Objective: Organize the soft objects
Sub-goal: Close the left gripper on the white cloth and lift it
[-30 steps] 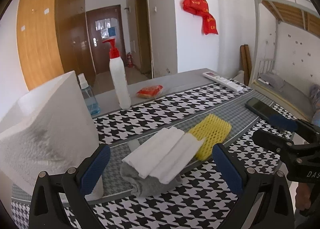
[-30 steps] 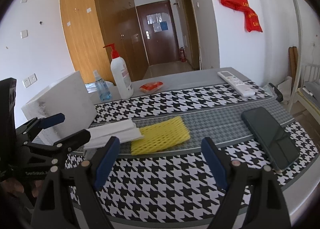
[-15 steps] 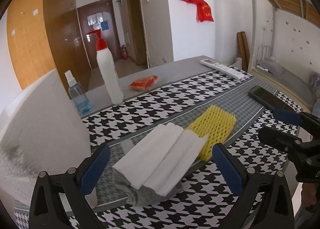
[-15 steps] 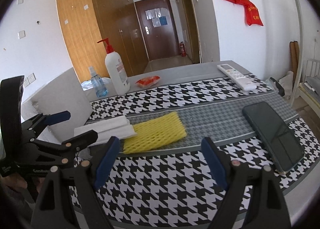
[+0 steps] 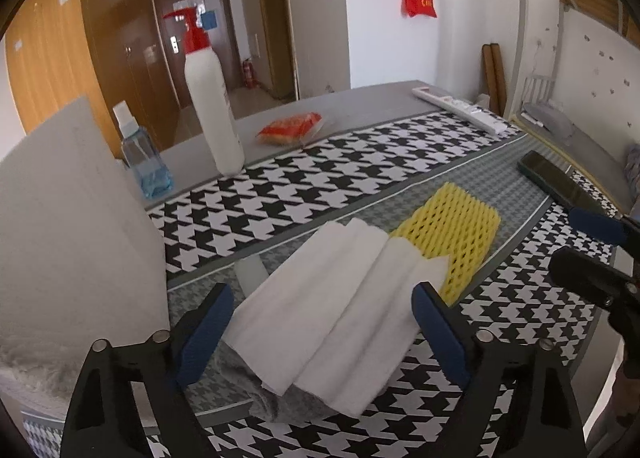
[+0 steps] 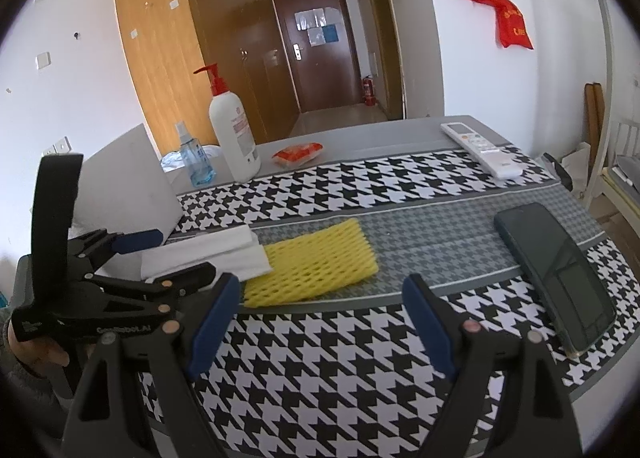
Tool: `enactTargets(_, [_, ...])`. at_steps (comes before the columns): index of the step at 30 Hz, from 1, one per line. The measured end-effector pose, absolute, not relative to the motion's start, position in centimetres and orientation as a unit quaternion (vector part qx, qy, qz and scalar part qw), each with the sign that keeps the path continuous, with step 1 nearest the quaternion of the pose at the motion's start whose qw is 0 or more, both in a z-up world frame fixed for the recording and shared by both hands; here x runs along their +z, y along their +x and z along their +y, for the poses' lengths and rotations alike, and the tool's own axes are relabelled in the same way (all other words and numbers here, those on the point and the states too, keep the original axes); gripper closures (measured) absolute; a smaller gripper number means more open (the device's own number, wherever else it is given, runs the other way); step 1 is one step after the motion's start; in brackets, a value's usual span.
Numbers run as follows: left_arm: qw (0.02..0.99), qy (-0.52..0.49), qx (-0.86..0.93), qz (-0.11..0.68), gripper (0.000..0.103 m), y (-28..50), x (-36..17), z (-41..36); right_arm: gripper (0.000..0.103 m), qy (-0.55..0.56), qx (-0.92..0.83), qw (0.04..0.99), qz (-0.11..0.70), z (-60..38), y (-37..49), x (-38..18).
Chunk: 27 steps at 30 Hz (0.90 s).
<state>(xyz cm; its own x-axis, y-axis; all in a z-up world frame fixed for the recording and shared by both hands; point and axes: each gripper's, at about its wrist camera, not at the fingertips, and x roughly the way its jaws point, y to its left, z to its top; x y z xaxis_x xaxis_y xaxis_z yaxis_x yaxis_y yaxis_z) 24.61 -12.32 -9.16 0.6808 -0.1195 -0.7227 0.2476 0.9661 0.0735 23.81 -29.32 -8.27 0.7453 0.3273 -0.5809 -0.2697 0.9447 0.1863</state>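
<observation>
1. Nearest us, our left gripper (image 5: 322, 324) hangs low over the folded white towel (image 5: 336, 306). Its fingers (image 5: 206, 332) have just been closing a little but are apart, one on each side of the towel, and neither pad presses on it. A second ago the towel looked smaller and farther off; we have come down and in toward it.
2. Our right gripper (image 6: 322, 324) has barely shifted. Its fingers (image 6: 430, 324) stand wide apart over bare houndstooth cloth, with nothing between them.
3. One white towel lies on the grey band of the cloth, on top of one grey cloth (image 5: 280, 398) that peeks out at its near end. The towel's far corner overlaps one yellow foam net (image 5: 456, 236), which lies flat just beyond it.
4. To the left stands one white box (image 5: 76, 218), close beside the towel.
5. One dark phone (image 6: 556, 274) lies on the right side of the bench (image 6: 360, 140), well apart from the net.
6. Farther back we count two bottles: one white pump bottle (image 6: 234, 130) with a red top and one small blue spray bottle (image 6: 196, 162) beside it.
7. At the far side lie one orange packet (image 6: 298, 152) and one white remote (image 6: 482, 150).
</observation>
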Motion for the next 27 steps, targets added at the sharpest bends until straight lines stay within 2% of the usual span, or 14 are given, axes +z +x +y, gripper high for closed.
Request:
enactTargets(6, [0.909,0.074,-0.092,0.401,0.028,24.8,-9.7,-11.8,0.016,0.038,0.159,0.932,0.323,-29.0,24.0,-8.5])
enactTargets(11, [0.907,0.07,-0.087,0.405,0.048,24.7,-10.0,-11.7,0.016,0.037,0.153,0.931,0.328,-28.8,24.2,-8.7])
enactTargets(13, [0.907,0.067,-0.089,0.405,0.05,24.7,-10.0,-11.6,0.016,0.034,0.154,0.931,0.33,-28.6,24.4,-8.7])
enactTargets(18, [0.909,0.056,-0.098,0.402,0.066,24.9,-10.1,-11.3,0.016,0.029,0.153,0.928,0.339,-28.2,24.8,-9.0])
enactTargets(27, [0.918,0.026,-0.126,0.375,0.085,24.7,-9.1,-10.6,0.016,0.02,0.15,0.923,0.354,-27.5,25.8,-9.5])
